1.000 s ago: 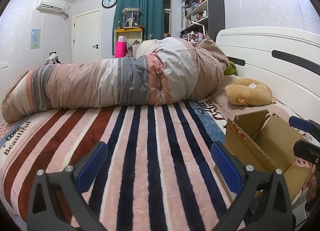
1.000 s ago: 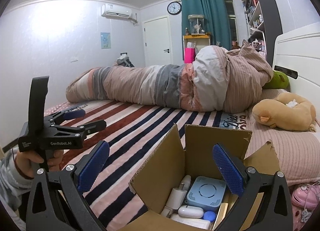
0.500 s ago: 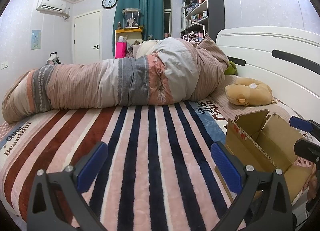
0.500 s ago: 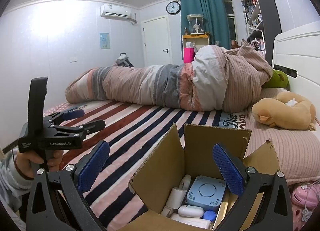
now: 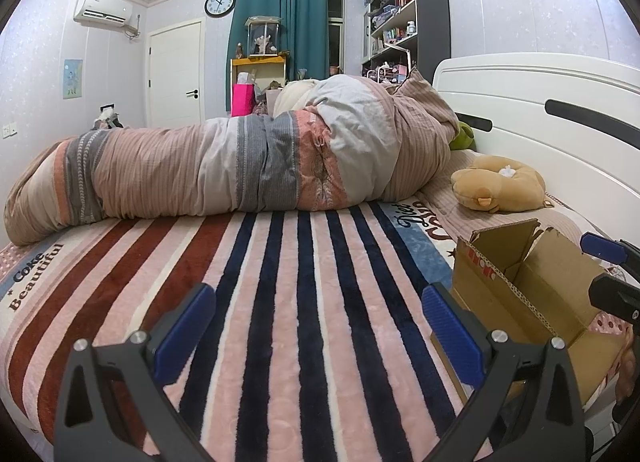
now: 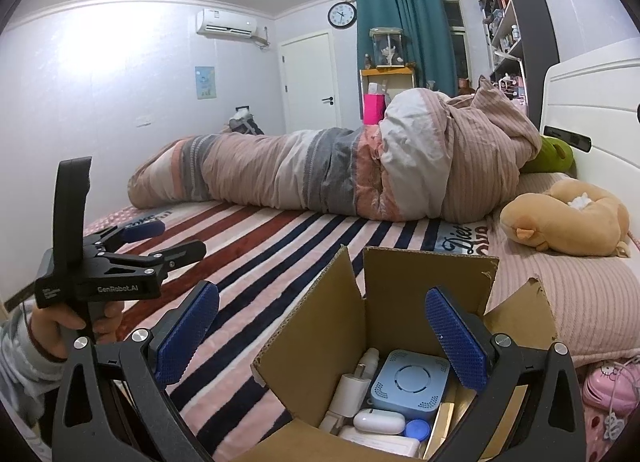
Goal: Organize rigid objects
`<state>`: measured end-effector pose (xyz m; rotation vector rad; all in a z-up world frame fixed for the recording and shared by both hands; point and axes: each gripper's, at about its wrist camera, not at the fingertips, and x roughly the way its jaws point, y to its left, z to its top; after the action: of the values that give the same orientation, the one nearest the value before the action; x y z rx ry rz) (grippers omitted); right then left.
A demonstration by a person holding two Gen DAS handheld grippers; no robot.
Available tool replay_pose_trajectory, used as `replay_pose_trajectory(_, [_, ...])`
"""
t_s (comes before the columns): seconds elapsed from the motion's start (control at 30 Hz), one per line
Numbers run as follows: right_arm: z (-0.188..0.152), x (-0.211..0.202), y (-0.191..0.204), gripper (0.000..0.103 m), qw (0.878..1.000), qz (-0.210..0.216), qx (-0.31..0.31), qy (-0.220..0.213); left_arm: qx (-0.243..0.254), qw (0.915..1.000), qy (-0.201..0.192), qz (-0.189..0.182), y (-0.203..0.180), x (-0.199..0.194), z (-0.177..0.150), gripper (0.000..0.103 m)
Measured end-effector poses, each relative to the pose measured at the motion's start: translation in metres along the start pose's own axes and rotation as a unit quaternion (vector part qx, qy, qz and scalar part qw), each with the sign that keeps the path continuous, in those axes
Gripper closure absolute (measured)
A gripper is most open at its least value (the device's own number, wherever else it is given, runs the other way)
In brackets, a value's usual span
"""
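Note:
An open cardboard box (image 6: 424,294) stands on the striped bed, also in the left wrist view (image 5: 516,294) at right. Inside lie a light blue square device (image 6: 408,380), a white plug adapter (image 6: 352,386), a white oval case (image 6: 378,422), a small blue round case (image 6: 417,429) and a white flat item. My right gripper (image 6: 320,334) is open and empty just above the box opening. My left gripper (image 5: 320,326) is open and empty over the striped blanket, left of the box; it also shows in the right wrist view (image 6: 160,242).
A rolled striped duvet (image 5: 248,165) lies across the far side of the bed. A tan plush toy (image 5: 498,187) and a green plush (image 6: 554,155) sit by the white headboard (image 5: 540,109). A pink toy phone (image 6: 612,384) lies right of the box.

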<state>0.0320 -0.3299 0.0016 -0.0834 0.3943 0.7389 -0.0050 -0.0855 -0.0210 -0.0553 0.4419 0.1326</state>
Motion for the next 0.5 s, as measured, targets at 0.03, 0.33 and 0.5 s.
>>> replay_pose_trajectory(0.03, [-0.0003,-0.0002,0.0000,0.000,1.000,0.000,0.000,0.000,0.000,1.0000,0.000,0.000,0.0001,-0.0001,-0.0001,0.001])
replay_pose_trajectory(0.33, [-0.0034,-0.0017,-0.0020,0.000,1.000,-0.005,0.002,0.001,0.000,1.0000,0.000,0.000,0.0008,-0.0001,0.0000,0.001])
replay_pose_trajectory(0.5, [-0.0046,-0.0037,-0.0015,0.000,1.000,-0.008,0.004,0.001,-0.001,1.0000,0.001,0.000,0.0005,-0.0001,-0.0001,0.001])
